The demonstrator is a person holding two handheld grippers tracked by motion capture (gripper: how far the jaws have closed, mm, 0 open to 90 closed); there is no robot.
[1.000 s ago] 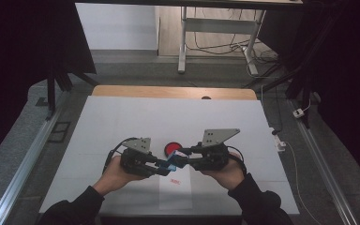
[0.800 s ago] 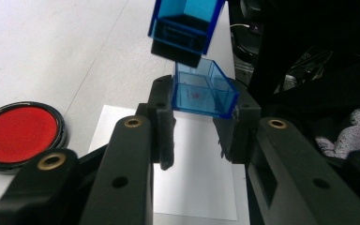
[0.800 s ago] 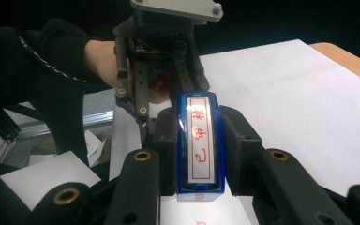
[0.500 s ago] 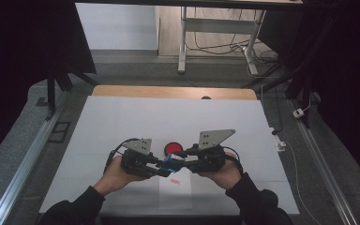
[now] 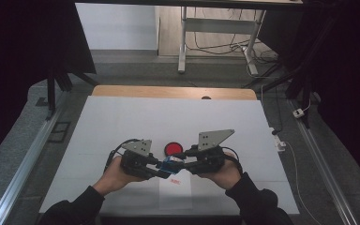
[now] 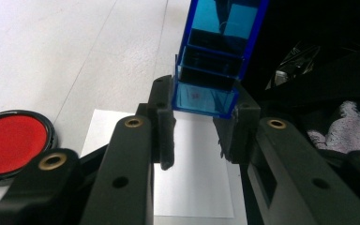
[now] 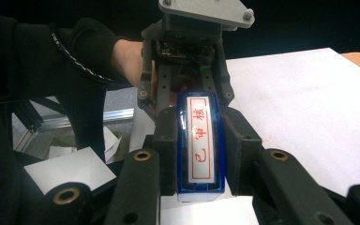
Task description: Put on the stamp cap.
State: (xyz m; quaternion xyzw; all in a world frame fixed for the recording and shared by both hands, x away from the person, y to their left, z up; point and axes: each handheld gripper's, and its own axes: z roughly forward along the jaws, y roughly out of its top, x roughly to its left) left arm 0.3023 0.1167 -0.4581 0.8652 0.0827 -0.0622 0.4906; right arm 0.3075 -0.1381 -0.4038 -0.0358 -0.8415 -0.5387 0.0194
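As both pairs of jaws are clamped on it from opposite ends, the blue stamp (image 5: 171, 164) hangs just above the table (image 5: 122, 122), over a white paper sheet (image 5: 176, 197). The left gripper (image 6: 194, 122) pinches one narrow end; the right gripper (image 7: 199, 154) holds the body's long sides, lettered face up. Judgement: rigid translucent plastic, light, glossy, so likely slippery under the pads; hold the flat side walls, not the printing face, and avoid hard squeezing, since thin walls could crack. Count: one stamp, two grippers, one paper sheet with a red imprint (image 5: 174, 181), and, farther off, one red ink pad (image 5: 172, 148).
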